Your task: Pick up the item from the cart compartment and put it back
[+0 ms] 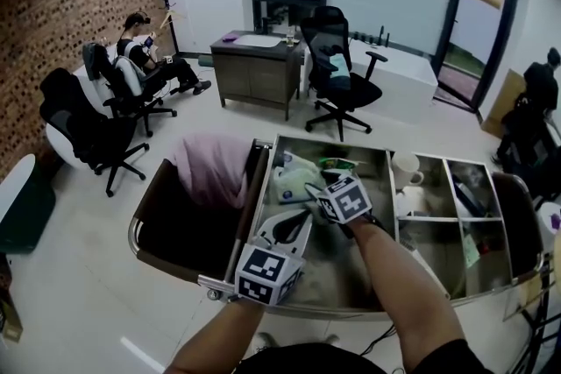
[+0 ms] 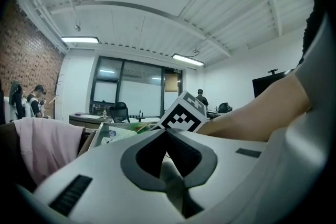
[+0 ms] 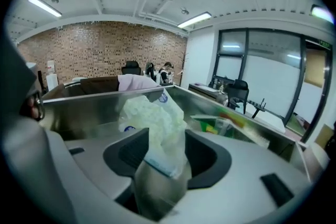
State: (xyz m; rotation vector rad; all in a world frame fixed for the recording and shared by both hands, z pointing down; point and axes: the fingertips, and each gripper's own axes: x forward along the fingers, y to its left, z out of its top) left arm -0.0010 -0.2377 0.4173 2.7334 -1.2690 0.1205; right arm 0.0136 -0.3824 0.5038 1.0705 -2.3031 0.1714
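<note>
Steel walls of the cart [image 1: 263, 181] close in the wide middle compartment, and on its floor lies the task's thing, a crumpled pale-green plastic bag [image 1: 287, 181] with a blue round mark near its top. In the right gripper view the bag [image 3: 149, 113] rises from the compartment floor toward the far wall, and its near end runs down into the mouth of the right gripper [image 3: 167, 134].

The right gripper [image 1: 314, 190] reaches into the compartment from the person's side. Its jaws stand wide apart with the bag's near end between them, and the dark pads do not visibly squeeze the plastic. The left gripper [image 1: 296, 225] hangs just beside it over the same compartment, closer to the front rim. In the left gripper view the left gripper [image 2: 167, 131] has its jaws brought together to a point, with nothing held.

Just beyond the bag, against the far wall, lies a green packet [image 1: 337, 164]. A pink cloth [image 1: 210, 166] is draped in the dark bin at the cart's left end. A white mug [image 1: 405, 166] stands in a smaller compartment to the right.

Past the cart, on the pale floor, are black office chairs [image 1: 337, 74] and a wooden desk [image 1: 259, 70]. A person sits near the brick wall [image 1: 61, 22] at the left.
</note>
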